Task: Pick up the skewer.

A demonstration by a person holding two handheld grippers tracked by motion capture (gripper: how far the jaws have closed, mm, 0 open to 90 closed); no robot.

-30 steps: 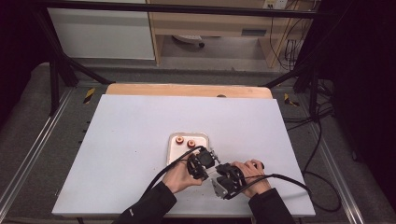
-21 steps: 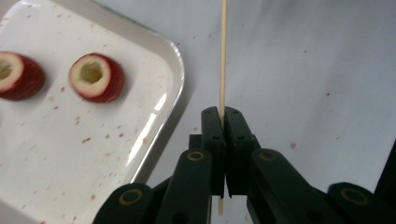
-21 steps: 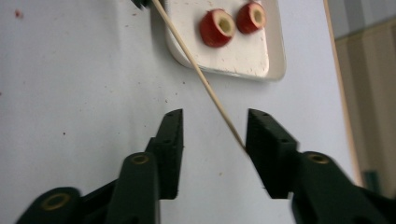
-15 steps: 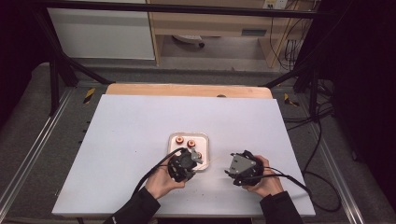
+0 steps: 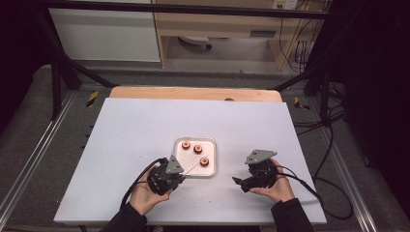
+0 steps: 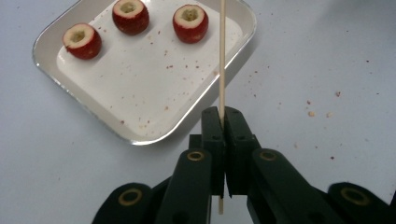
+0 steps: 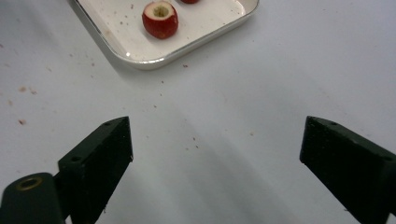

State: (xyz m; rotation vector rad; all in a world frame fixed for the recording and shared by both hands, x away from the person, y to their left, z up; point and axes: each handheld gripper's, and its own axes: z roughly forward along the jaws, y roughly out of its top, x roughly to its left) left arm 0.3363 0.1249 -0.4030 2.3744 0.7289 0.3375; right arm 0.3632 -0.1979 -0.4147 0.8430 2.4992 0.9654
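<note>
A white tray holds three cored red fruits. My left gripper sits at the tray's near left corner, shut on a thin wooden skewer whose tip reaches toward the nearest fruit. In the left gripper view the skewer runs up from the closed jaws over the tray, passing just right of one fruit. My right gripper rests to the right of the tray; its jaws have just been opening and stand wide with only bare table between them.
Crumbs are scattered over the white table around the tray. A wooden board edge runs along the table's far side. In the right gripper view one fruit lies in the tray's corner ahead.
The two grippers, close together below the tray a second ago, have parted: the left moved left with the skewer, the right moved right. The right jaws went from closed to wide.
</note>
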